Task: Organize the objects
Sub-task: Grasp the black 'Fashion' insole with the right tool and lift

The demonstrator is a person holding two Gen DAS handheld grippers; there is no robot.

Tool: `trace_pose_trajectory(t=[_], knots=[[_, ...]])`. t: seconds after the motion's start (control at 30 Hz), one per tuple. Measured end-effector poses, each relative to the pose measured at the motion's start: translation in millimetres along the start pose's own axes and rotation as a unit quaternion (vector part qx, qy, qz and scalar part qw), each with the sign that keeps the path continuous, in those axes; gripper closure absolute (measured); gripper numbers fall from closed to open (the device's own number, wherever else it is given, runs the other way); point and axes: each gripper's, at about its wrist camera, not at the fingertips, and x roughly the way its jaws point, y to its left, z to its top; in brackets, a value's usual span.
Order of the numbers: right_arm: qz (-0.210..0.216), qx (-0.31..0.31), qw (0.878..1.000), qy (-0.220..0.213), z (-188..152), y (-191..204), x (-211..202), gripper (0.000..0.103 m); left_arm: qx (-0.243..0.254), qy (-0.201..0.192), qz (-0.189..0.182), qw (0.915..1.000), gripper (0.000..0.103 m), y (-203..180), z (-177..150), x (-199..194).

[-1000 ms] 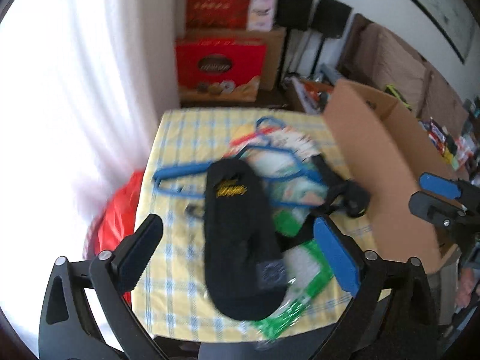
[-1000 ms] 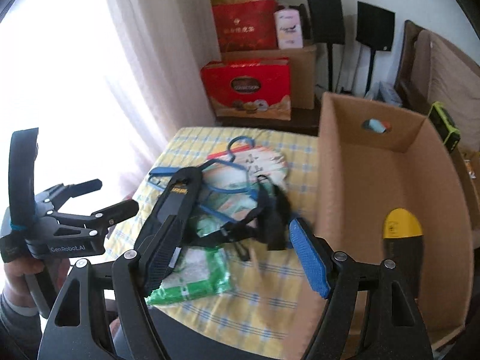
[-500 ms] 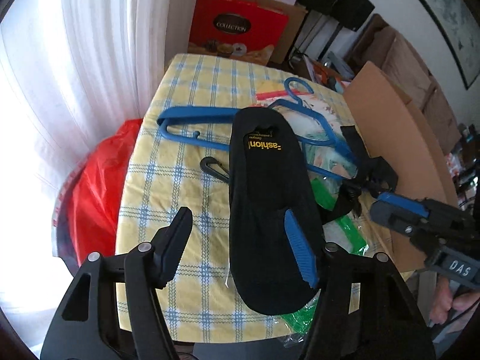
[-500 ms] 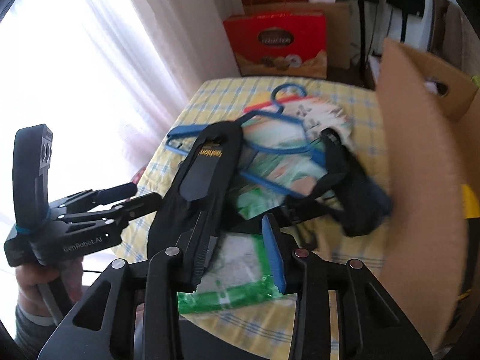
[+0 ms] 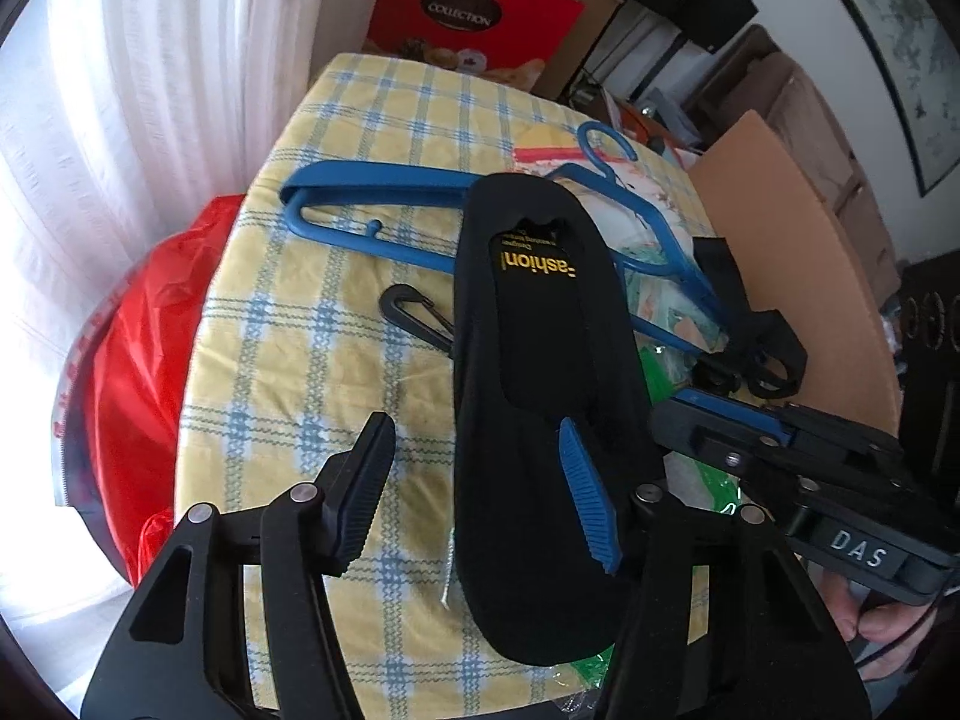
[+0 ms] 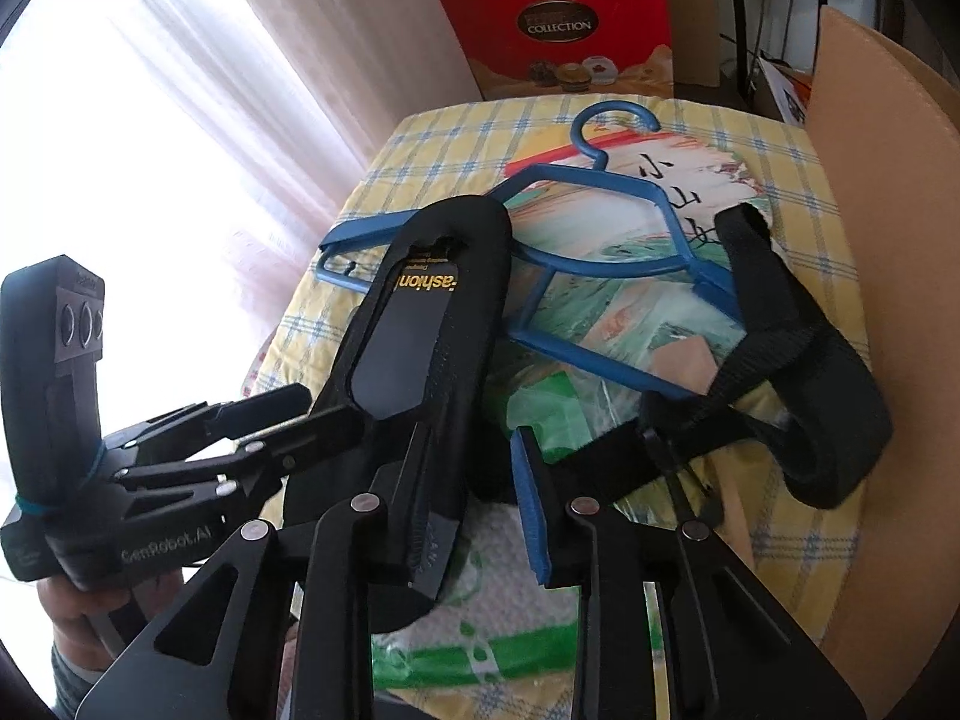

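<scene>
A black slipper (image 5: 540, 360) with a yellow "Fashion" label lies lengthwise on the yellow checked tablecloth (image 5: 312, 360). My left gripper (image 5: 474, 423) straddles its left rim near the heel. The blue pad (image 5: 585, 504) is over the insole, the black finger (image 5: 360, 492) stands apart over the cloth, and the jaws are closing. My right gripper (image 6: 471, 438) straddles the slipper (image 6: 420, 348) at its right rim, jaws closing, with a narrow gap still showing beside the blue pad (image 6: 531, 510). Each gripper shows in the other's view: the right (image 5: 666, 414), the left (image 6: 288, 402).
Blue hangers (image 6: 600, 180) and printed bags lie under and beyond the slipper. A black strap (image 6: 798, 390) and a green bag (image 6: 480, 630) are at the right. A cardboard box (image 5: 792, 240) stands along the table's right edge. A red plastic bag (image 5: 138, 360) sits below the left edge.
Both grippers have come down onto the slipper's heel end and tilted downward. Their jaws have narrowed from wide open around its two rims.
</scene>
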Motion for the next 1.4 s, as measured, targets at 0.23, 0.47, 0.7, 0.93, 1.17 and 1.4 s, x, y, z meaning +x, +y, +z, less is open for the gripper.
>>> trace_pose_trajectory(t=[0.23,0.47,0.7,0.93,1.17,1.4], knots=[[0.008,0.005,1.0,0.009,3,0,13,0.084,-0.009,0.009,-0.019,0.9997,0.06,0,0,5],[0.01,0.004,1.0,0.008,5,7,14,0.087,-0.004,0.009,-0.018,0.9998,0.067,-9,1,2],[0.002,-0.007,1.0,-0.01,4,13,-5,0.088,-0.002,-0.001,-0.022,0.9998,0.067,-18,3,-13],[-0.003,-0.012,0.999,-0.033,7,16,-32,0.088,0.012,-0.018,-0.021,0.9996,0.068,-37,10,-33],[-0.016,-0.013,0.998,-0.061,8,11,-70,0.088,0.026,-0.027,-0.035,0.9987,0.068,-66,19,-50],[-0.032,-0.002,0.995,-0.094,6,-9,-110,0.088,0.055,-0.038,-0.046,0.9967,0.068,-111,26,-59]])
